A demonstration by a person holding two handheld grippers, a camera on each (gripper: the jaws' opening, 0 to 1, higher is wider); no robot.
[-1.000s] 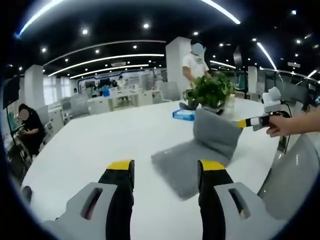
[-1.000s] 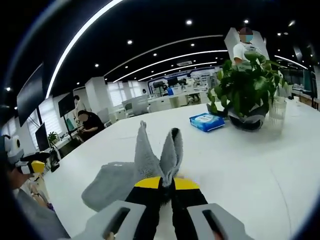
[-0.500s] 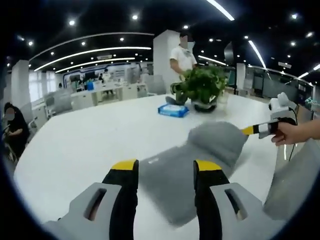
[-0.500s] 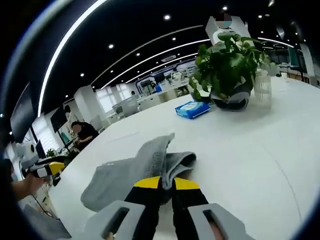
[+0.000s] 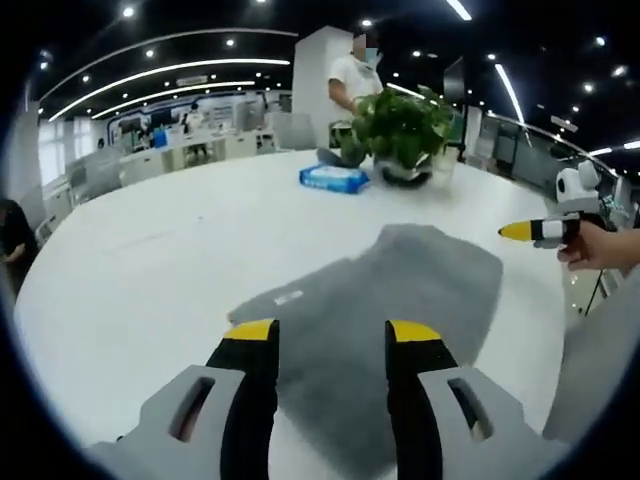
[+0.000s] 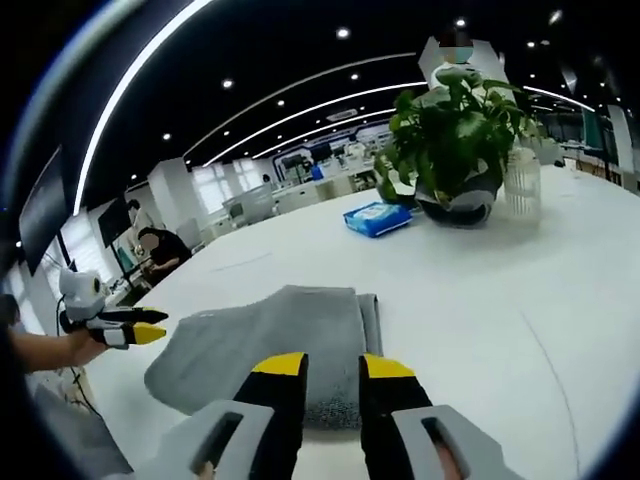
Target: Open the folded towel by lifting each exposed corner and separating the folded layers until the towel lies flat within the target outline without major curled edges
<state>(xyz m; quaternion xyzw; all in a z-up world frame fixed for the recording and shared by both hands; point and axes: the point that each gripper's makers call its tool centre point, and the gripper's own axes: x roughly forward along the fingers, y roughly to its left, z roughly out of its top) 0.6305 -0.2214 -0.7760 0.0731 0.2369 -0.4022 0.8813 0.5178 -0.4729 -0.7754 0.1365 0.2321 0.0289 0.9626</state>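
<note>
Towel now lies released on the table, both tongs spread.

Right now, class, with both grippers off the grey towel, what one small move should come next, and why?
Probably bring the open right gripper down onto the towel's near edge and lift the top layer. In the right gripper view a doubled edge shows along one side, so a fold seems to remain. The left gripper is also open, above the towel, holding nothing.
</note>
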